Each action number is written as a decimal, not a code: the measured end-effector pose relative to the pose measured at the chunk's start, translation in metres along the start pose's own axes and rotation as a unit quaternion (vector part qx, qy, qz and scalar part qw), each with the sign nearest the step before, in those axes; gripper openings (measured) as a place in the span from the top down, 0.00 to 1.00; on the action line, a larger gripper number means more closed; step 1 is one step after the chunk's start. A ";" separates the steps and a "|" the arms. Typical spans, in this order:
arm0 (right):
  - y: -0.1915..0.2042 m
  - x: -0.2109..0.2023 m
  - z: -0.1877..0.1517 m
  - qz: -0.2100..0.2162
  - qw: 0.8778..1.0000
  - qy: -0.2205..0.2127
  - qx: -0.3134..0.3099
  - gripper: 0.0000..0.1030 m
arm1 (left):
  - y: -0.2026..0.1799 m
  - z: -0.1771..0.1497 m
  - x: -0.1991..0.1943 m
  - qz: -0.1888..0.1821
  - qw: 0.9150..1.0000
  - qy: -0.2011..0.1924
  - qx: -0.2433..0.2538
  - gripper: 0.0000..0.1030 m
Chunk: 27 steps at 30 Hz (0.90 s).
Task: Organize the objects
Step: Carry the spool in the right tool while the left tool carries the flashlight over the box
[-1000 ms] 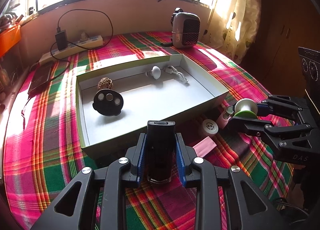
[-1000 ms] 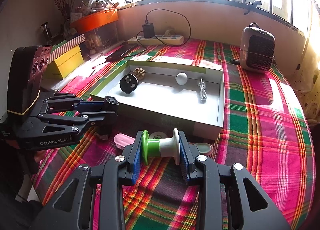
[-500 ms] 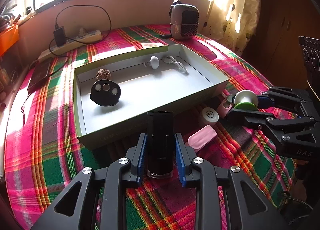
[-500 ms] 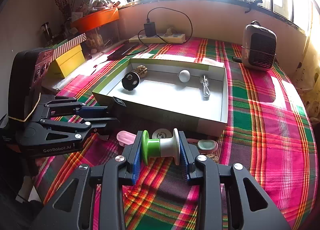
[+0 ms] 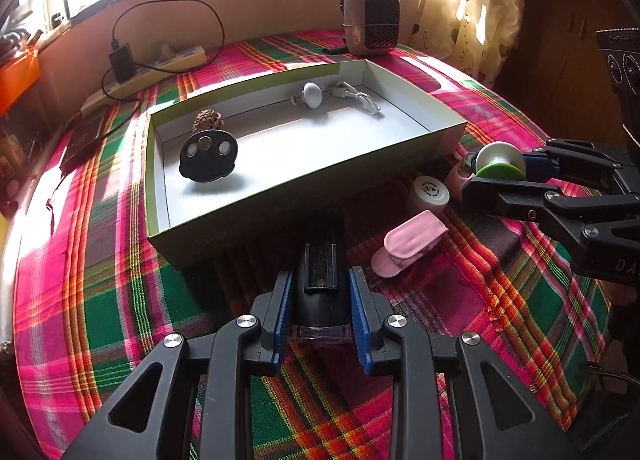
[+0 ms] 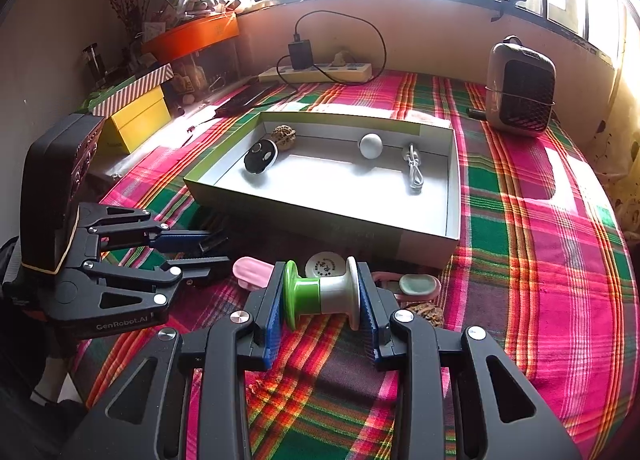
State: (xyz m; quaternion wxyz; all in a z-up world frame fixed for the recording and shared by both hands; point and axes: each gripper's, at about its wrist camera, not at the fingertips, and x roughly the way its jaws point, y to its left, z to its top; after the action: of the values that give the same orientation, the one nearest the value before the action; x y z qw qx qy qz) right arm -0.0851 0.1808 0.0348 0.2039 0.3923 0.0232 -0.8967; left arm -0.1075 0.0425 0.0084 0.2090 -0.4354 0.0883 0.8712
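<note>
Between the left tongs [image 5: 320, 302], a black rectangular device [image 5: 320, 284] is sitting clamped, at 6 o'clock of the shallow white cardboard box [image 5: 400, 157]. At 3 o'clock, the right tongs [image 6: 322, 294] are gripping a green-and-white plastic spool [image 6: 320, 294] above the plaid cloth [image 6: 540, 260].

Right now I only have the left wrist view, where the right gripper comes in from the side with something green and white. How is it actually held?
Observer: The right wrist view shows the right gripper shut on a green-and-white spool lying crosswise, one flange against each pad.
Operator: Is anything on the cloth hidden behind that gripper?
Observer: Yes, a brown lumpy nut-like thing lies on the plaid cloth beside the gripper's right finger.
Operator: And off to the left side of the table?
Observer: A yellow box with a striped lid stands beyond the cloth's edge.
</note>
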 end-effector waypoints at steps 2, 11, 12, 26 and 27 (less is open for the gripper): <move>0.000 0.001 0.000 0.000 1.000 0.000 0.000 0.67 | 0.000 0.000 0.000 0.003 1.000 -0.003 -0.003 0.76; 0.000 0.000 0.000 -0.003 1.000 -0.001 0.001 0.67 | 0.001 0.000 -0.002 -0.005 1.000 -0.001 -0.005 0.76; 0.000 -0.001 0.001 -0.003 1.000 -0.001 0.001 0.67 | 0.000 0.000 -0.003 -0.006 1.000 -0.001 -0.005 0.76; -0.005 -0.010 0.018 -0.010 1.000 -0.014 0.002 0.67 | 0.005 0.023 -0.036 -0.021 0.999 -0.029 -0.008 0.76; -0.005 -0.009 0.021 -0.010 1.000 -0.016 0.001 0.67 | 0.006 0.027 -0.036 -0.017 0.999 -0.031 -0.006 0.76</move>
State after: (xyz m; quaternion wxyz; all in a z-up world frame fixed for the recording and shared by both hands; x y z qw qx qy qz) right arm -0.0957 0.1844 0.0552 0.1944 0.3783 0.0229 -0.9047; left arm -0.1100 0.0355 0.0532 0.2235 -0.4106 0.0691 0.8813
